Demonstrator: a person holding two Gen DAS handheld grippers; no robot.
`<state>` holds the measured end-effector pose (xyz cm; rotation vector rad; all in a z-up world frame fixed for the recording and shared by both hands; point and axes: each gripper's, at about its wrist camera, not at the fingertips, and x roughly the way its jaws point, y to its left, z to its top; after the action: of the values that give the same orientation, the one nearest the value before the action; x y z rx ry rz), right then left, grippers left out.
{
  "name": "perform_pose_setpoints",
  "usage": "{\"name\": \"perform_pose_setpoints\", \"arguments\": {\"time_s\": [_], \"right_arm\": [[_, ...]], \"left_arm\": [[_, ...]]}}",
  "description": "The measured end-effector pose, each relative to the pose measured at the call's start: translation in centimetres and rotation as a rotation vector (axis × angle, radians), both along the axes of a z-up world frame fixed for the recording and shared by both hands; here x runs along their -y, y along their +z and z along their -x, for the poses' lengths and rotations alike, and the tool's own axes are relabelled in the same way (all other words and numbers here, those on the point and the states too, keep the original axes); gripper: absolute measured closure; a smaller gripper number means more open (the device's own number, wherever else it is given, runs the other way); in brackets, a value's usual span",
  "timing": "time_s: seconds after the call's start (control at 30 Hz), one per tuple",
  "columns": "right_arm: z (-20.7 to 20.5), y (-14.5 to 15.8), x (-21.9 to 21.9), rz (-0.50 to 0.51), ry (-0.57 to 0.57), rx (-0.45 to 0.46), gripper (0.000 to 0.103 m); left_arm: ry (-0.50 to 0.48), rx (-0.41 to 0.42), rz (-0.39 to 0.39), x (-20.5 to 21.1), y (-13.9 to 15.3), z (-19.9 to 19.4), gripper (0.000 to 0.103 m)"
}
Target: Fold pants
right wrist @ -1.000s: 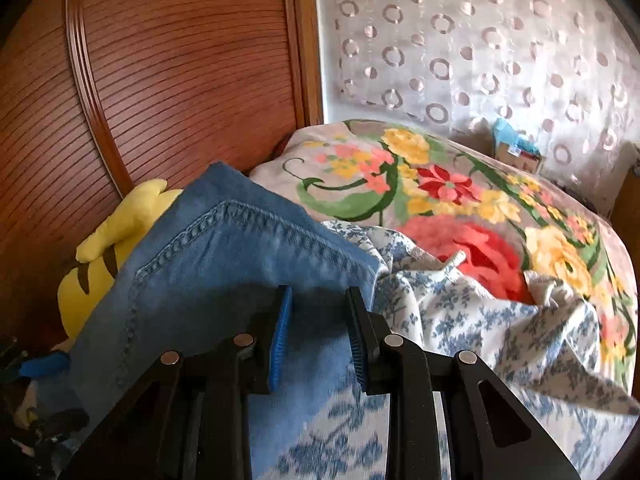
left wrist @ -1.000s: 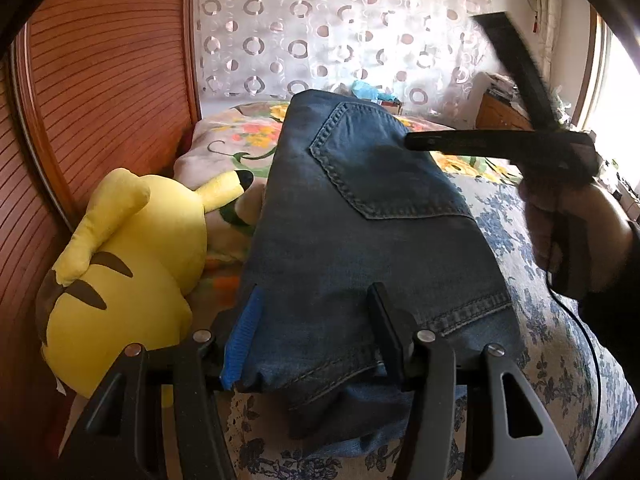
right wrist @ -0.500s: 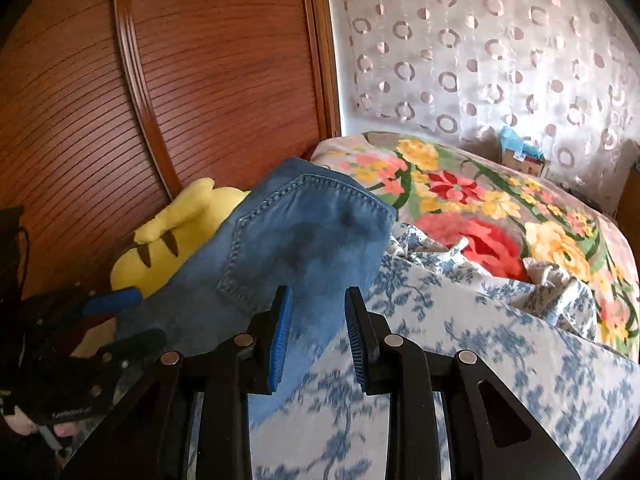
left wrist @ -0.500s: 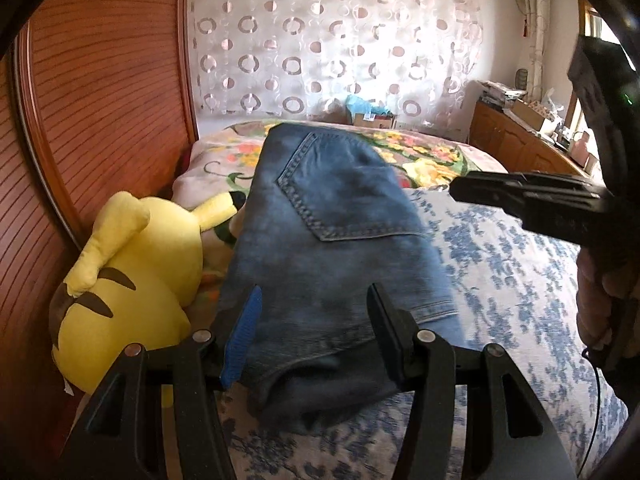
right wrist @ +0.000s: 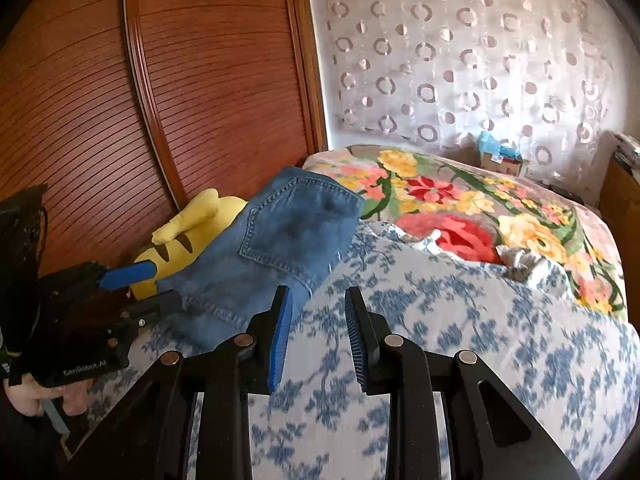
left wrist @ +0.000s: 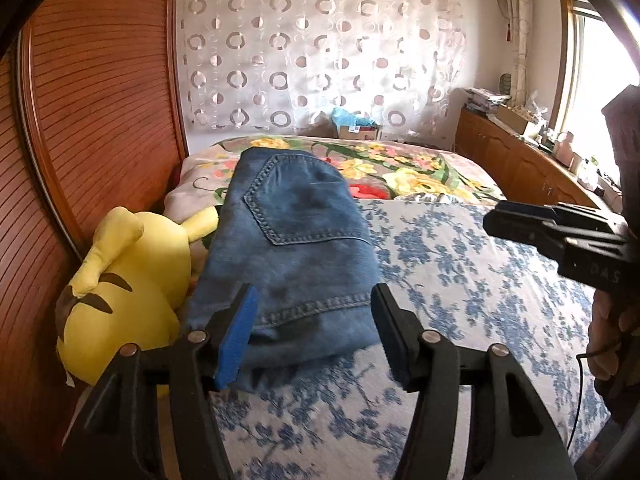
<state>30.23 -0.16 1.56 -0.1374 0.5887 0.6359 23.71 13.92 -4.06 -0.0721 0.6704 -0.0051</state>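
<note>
At my far left stands the wooden headboard (left wrist: 100, 120), ribbed and reddish; against it lies one yellow plush toy (left wrist: 124, 280) with dark stripes, pressed up beside the jeans; next comes the one pair of folded jeans (left wrist: 296, 248), lying flat on the blue-flowered sheet (left wrist: 460, 280) with a back pocket facing up and the far end reaching onto the floral blanket (left wrist: 400, 164); my left claw (left wrist: 316, 336) hangs just over the near edge of the denim, its two fingers spread wide with cloth showing between them but neither pad pressing on it, so it holds nothing; seen from my other hand, that same left claw (right wrist: 152, 288) points in from the left at the near end of the jeans (right wrist: 280, 248), and I cannot tell whether its dark finger touches them; my right claw (right wrist: 318, 336) sits to the right of the jeans, above the sheet (right wrist: 480, 340), its two blue-padded fingers parted with only flowered cloth behind the gap, clear of the denim; in the left view the right claw (left wrist: 560, 232) juts in from the right edge, well apart from the jeans; behind the bed hangs one ring-patterned curtain (left wrist: 320, 48), and at far right one wooden cabinet (left wrist: 520, 160) runs beneath the window.
</note>
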Motion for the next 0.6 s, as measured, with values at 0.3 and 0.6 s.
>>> {"name": "perform_pose_setpoints", "arguments": {"time_s": [0.3,0.6], "right_arm": [[5.6,0.6,4.4,-0.04,-0.074,0.031,0.052],[12.2,2.2,10.6,-0.067,-0.207,0.084,0.043]], "left_arm": [[-0.068,0.044,0.003,3.4,2.0,3.3,0.016],[-0.128,0.143,-0.008,8.6,5.2,7.6,0.0]]}}
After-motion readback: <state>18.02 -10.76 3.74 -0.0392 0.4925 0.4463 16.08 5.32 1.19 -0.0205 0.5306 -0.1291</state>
